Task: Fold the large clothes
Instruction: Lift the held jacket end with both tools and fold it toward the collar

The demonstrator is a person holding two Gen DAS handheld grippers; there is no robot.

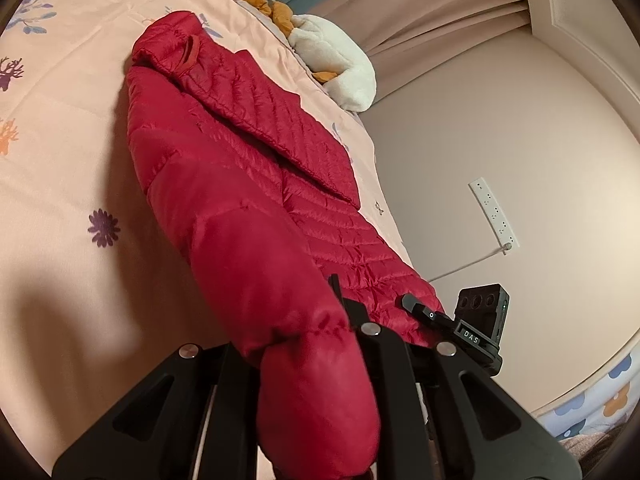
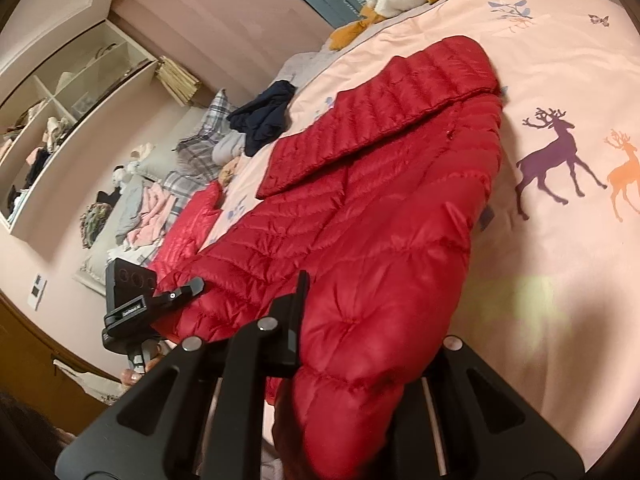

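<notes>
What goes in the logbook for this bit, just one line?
left tongs: shut on red jacket | right tongs: shut on same hem | jacket on bed, sleeve folded

Pale pink walls (image 1: 500,128), open shelving (image 2: 60,120) (cluttered), bed (image 2: 560,60) under warm light.

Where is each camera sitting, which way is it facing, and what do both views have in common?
Left wrist: on the left gripper, facing along the red jacket up the bed; the right gripper shows beside it.
Right wrist: on the right gripper, facing across the red jacket towards shelves; the left gripper shows.
Shared: jacket, bed, white plush toy.
</notes>
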